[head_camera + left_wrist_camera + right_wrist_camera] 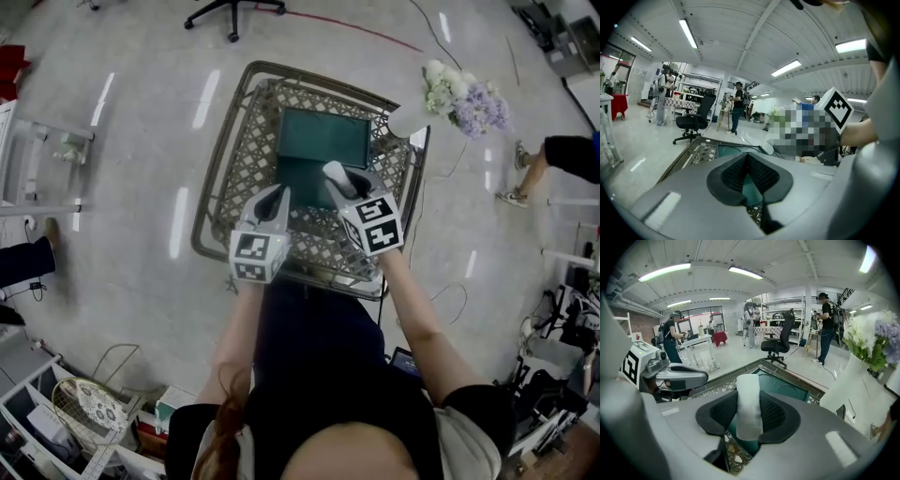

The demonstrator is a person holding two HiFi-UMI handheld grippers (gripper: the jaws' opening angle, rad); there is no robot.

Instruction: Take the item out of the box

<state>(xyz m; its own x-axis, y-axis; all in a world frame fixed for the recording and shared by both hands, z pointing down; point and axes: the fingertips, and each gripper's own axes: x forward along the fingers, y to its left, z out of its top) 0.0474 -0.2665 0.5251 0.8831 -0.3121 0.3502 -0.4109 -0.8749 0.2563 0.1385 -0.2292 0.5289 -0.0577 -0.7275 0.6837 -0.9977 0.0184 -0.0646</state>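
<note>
The person holds both grippers over a woven lattice basket (230, 122) that fills the middle of the head view. A dark green box (323, 139) lies inside the basket, toward the upper middle of the frame, with round recesses in its floor visible in the right gripper view.

The right gripper (343, 181) is clamped on a white roll (749, 404). In the right gripper view the roll stands nearly upright between the two ribbed black pads, which press on its sides. Its top reaches above the pads and its lower end sits just below them. In the head view the roll shows as a pale tip at the lower edge of the green box, held over the box's near part.

The left gripper (749, 169) sits just left of the right one, and their marker cubes are near each other at the lower middle of the frame. Its jaws are closed, the pads meet along a line, and nothing is between them. The green of the box shows only through the small gap beneath.

A white vase of pale flowers (464, 98) stands just outside the basket's upper right corner. An office chair (234, 11) is at the top edge, on the glossy floor (131, 244).
</note>
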